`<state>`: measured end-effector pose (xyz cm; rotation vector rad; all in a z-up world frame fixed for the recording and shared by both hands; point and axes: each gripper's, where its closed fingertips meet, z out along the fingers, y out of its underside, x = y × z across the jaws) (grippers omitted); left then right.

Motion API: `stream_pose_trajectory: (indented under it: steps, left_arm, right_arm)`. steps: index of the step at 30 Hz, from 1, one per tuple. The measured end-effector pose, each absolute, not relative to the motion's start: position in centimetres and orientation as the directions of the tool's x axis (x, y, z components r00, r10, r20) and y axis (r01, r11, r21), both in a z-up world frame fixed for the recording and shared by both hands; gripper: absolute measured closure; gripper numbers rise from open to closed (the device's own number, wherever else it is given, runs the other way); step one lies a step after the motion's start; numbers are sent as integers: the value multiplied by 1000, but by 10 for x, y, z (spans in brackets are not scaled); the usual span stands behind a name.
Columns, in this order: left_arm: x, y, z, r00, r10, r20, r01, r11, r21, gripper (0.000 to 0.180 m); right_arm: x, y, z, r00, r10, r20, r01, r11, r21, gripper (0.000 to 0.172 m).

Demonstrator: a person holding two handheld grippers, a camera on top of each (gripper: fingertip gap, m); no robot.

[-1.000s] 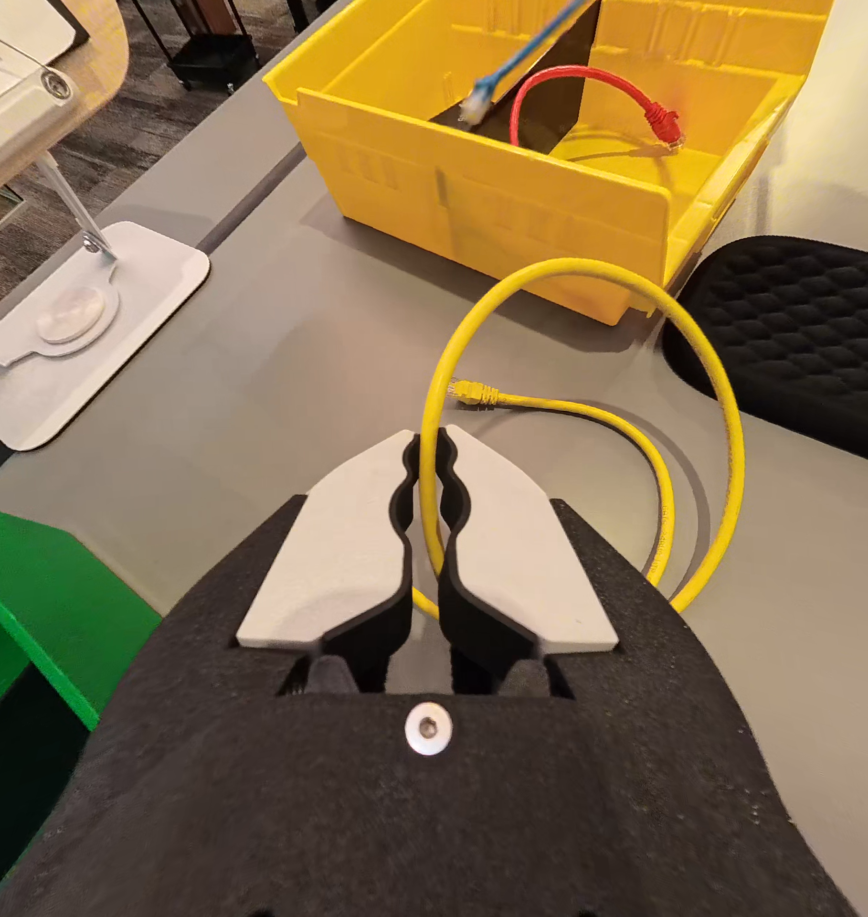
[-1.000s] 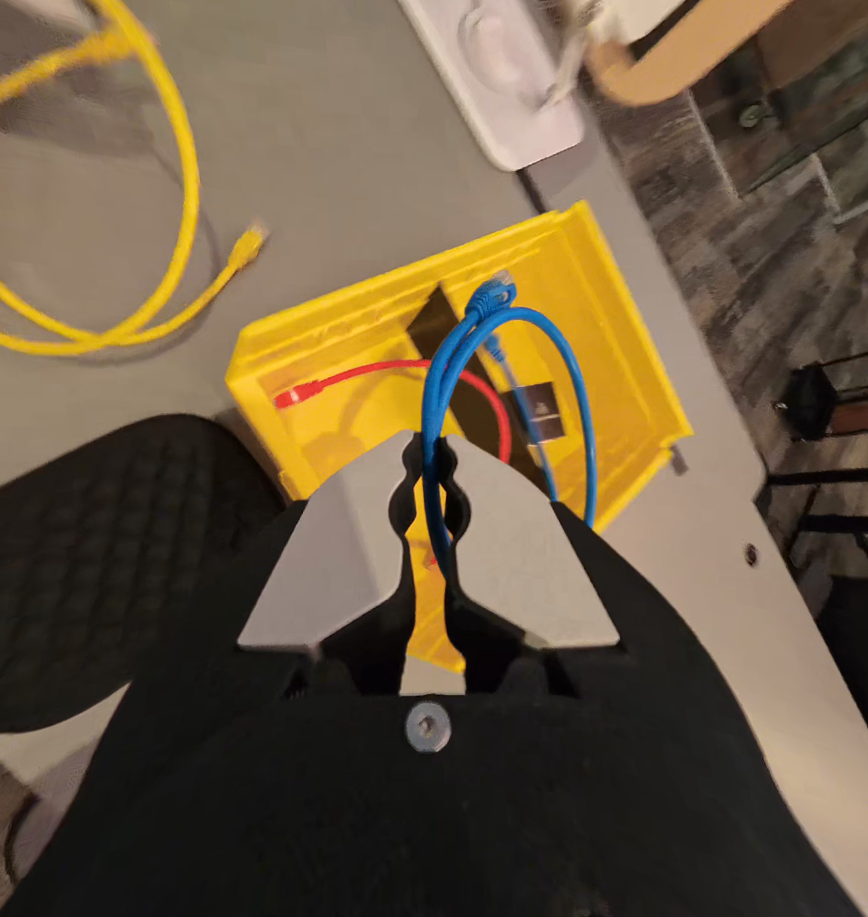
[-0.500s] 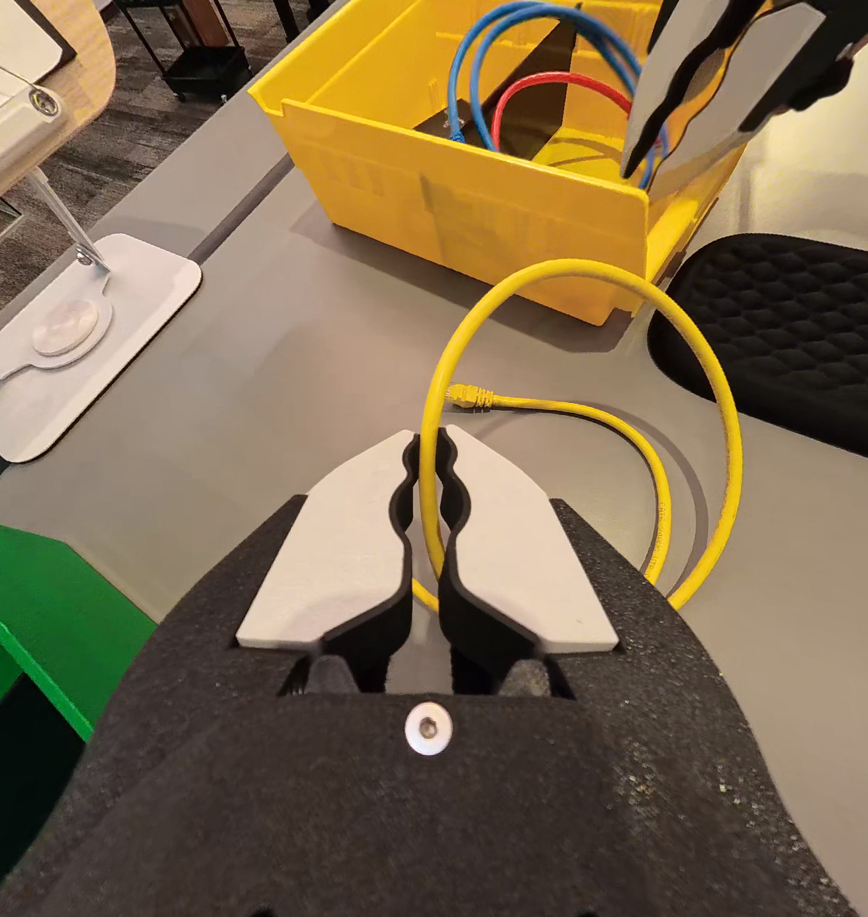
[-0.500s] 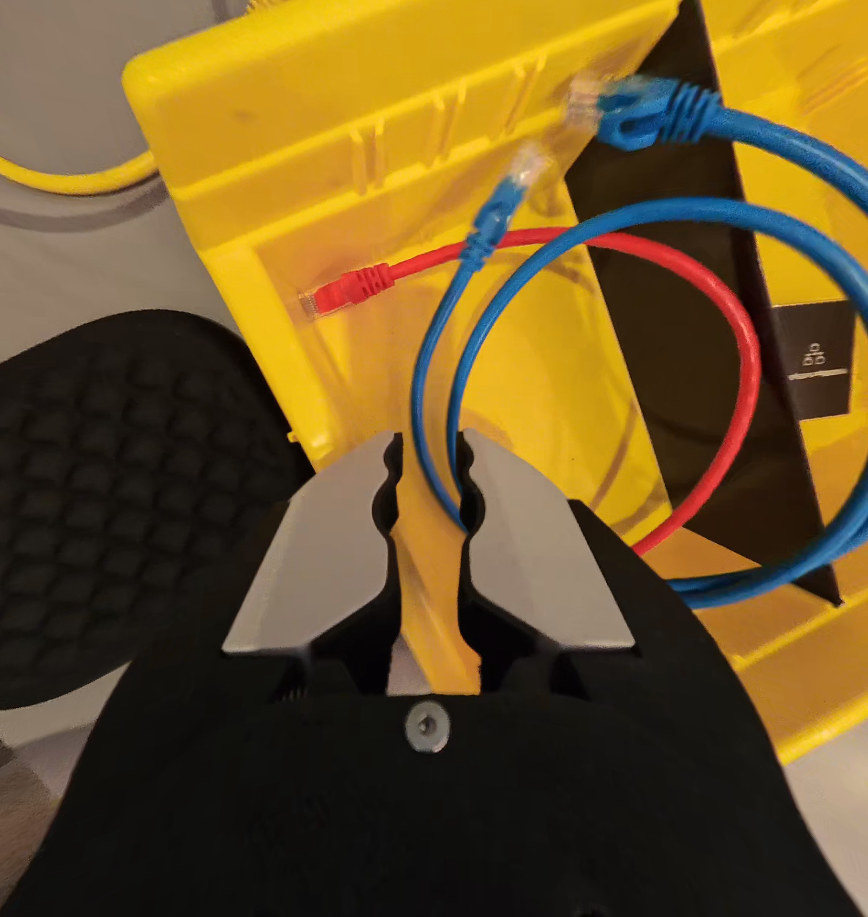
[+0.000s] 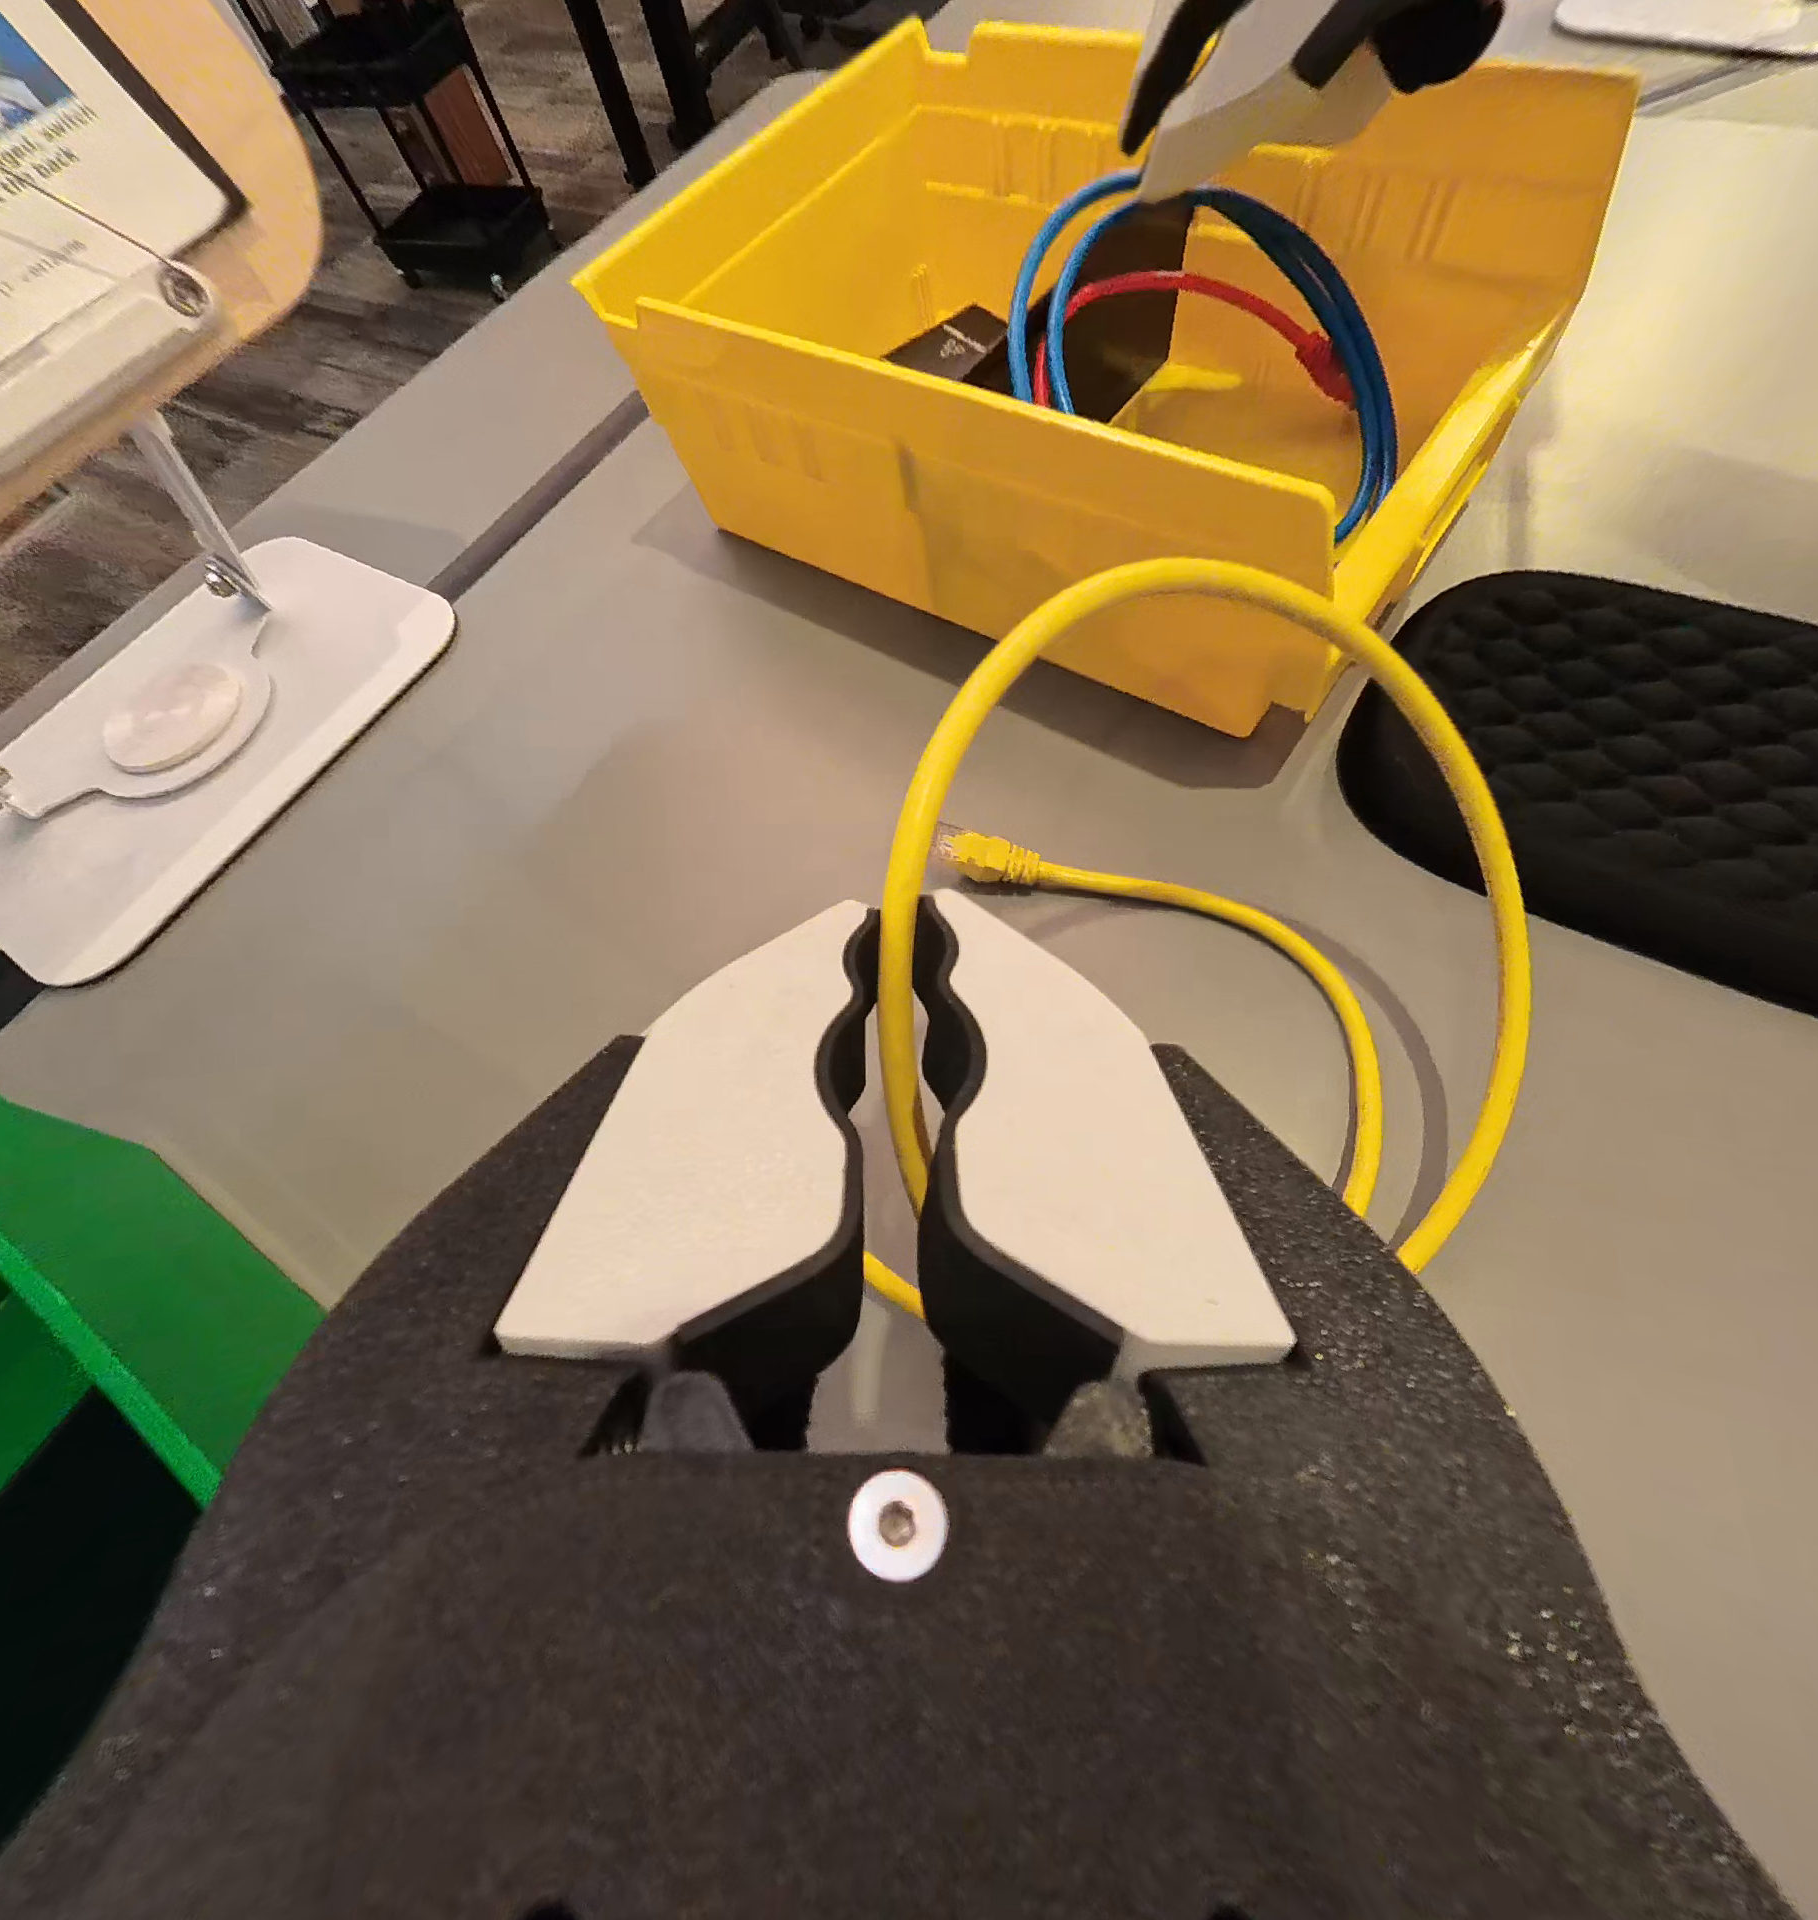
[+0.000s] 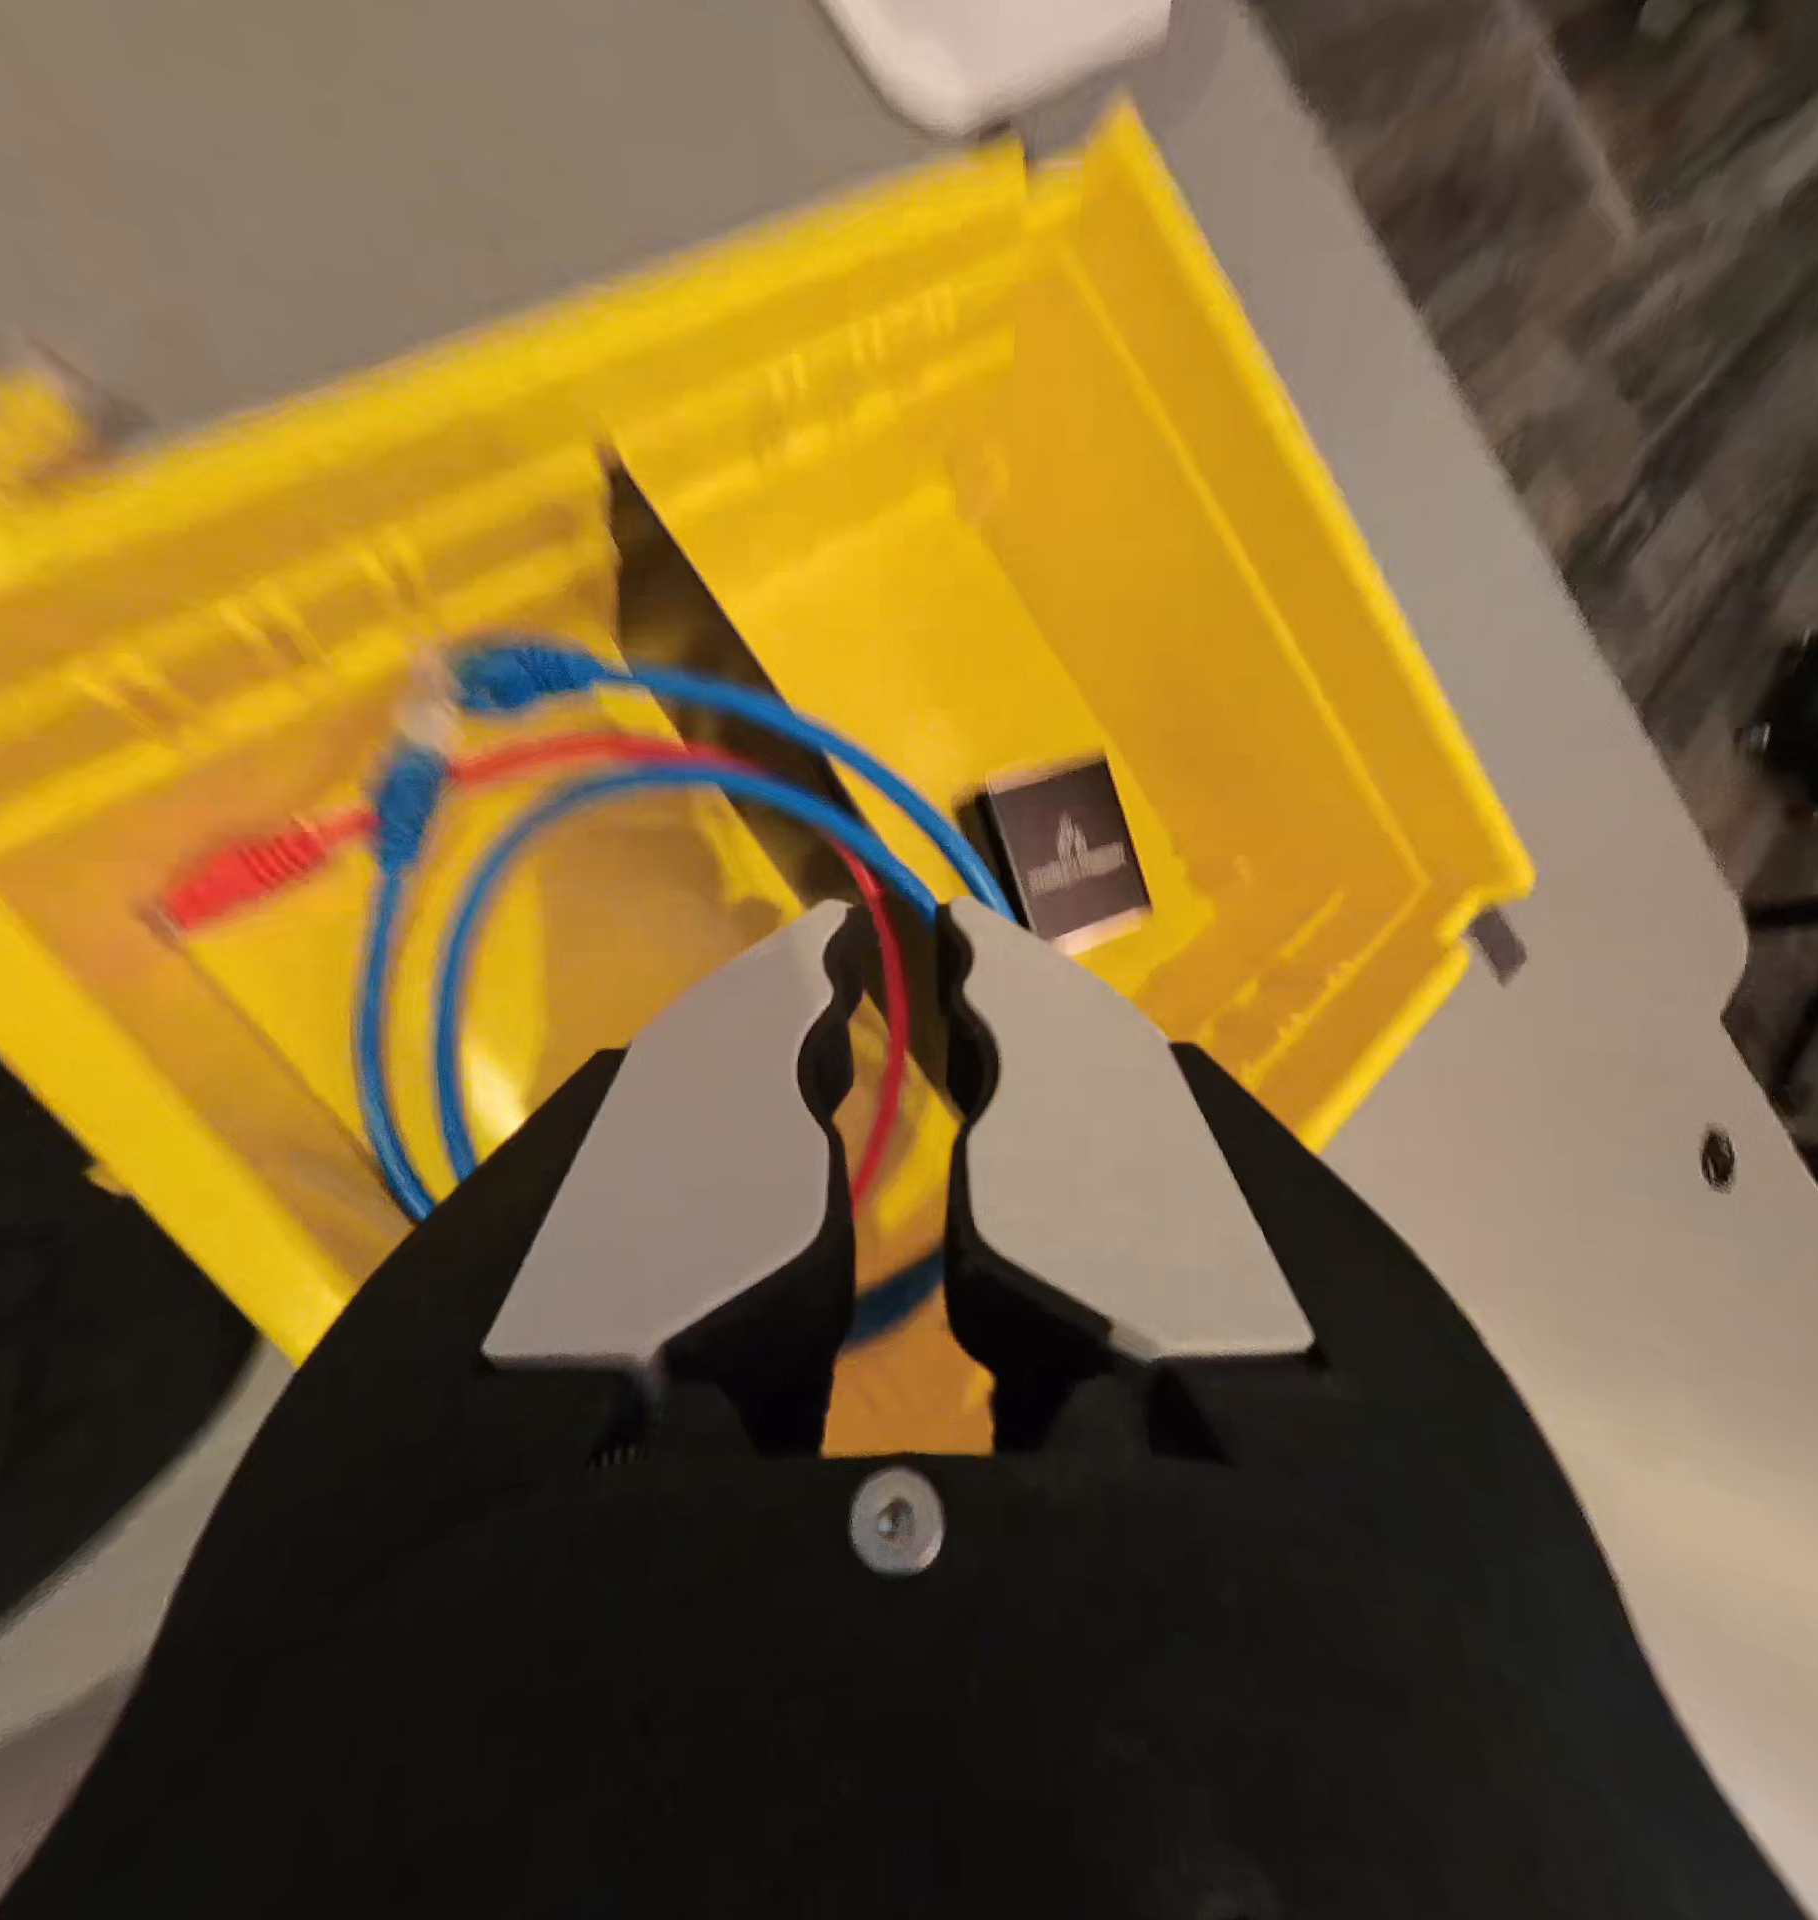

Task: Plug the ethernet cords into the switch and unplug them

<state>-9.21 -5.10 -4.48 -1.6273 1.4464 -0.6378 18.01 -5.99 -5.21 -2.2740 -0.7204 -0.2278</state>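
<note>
Grey tabletop (image 5: 572, 831) runs under both views, dark patterned floor beyond its edge. Nearest, the left gripper (image 5: 897, 914) has its jaws drawn together on a thin yellow ethernet cord (image 5: 1507, 935); the cord rises from the fingers in a tall loop, and its free yellow plug (image 5: 983, 857) lies on the table just past the fingertips. A black quilted pad (image 5: 1653, 790) sits to the right, a green block (image 5: 74, 1278) at near left, a white stand base (image 5: 292, 686) farther left. Beyond the loop stands a yellow plastic bin (image 5: 884, 457) with a black divider; inside lie a coiled blue cord (image 6: 406, 997), a red cord (image 6: 250, 862) and a small black box (image 6: 1071, 852), probably the switch. The right gripper (image 6: 897, 914) hovers above the bin, jaws apart, gripping nothing; red cord shows through the gap. Judgement: no plug appears seated in the box now; whether plugging is over or not begun cannot be told.
</note>
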Motion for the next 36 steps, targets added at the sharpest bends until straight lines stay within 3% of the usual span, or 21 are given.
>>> stream_pose_trajectory:
  steps: [2, 4, 6, 10, 11, 12, 13, 14, 17, 26, 29, 36]
  left_arm:
    - [-94, -50, -38, 211, -965, -159, -514, 29, -857, 176]
    - [-95, -50, -33, 216, -963, -162, -500, 33, -865, 175]
    - [-95, -51, -28, 222, -960, -168, -487, 40, -873, 175]
    - [-95, -54, -24, 222, -958, -184, -474, 59, -879, 176]
    - [-95, -55, -23, 222, -957, -189, -473, 64, -879, 176]
    - [-95, -56, -22, 223, -955, -196, -473, 70, -878, 176]
    - [-95, -54, -22, 233, -950, -206, -470, 76, -879, 176]
    - [-95, -53, -18, 238, -945, -225, -455, 96, -885, 175]
    - [-98, -54, 12, 269, -944, -192, -307, 105, -946, 133]
    - [-140, -35, 65, 419, -906, -55, -51, 37, -998, 120]
    - [-142, -32, 63, 423, -905, -47, -57, 26, -998, 119]
    - [-129, -38, 45, 372, -927, -51, -130, 2, -991, 122]
  right_arm:
    - [138, -58, -21, 844, 423, 331, 513, -454, -728, 152]
    - [77, -70, 9, 857, 468, 217, 392, -319, -863, 133]
    - [24, -89, 17, 849, 523, 74, 259, -292, -921, 129]
    - [-8, -99, -25, 858, 501, 116, 368, -440, -819, 121]
    - [-13, -99, -33, 854, 509, 105, 379, -473, -795, 128]
    - [-20, -100, -35, 837, 542, 79, 392, -493, -777, 162]
    - [-23, -98, -33, 835, 544, 78, 398, -501, -768, 164]
    - [-20, -93, -27, 844, 527, 101, 408, -509, -758, 165]
    - [-25, -78, 13, 846, 522, 111, 404, -491, -772, 165]
    - [-19, -45, 155, 791, 440, 425, 599, -417, -684, 165]
    - [-5, -44, 194, 738, 419, 529, 670, -367, -645, 165]
    - [57, -65, 197, 509, 532, 677, 857, -244, -453, 165]
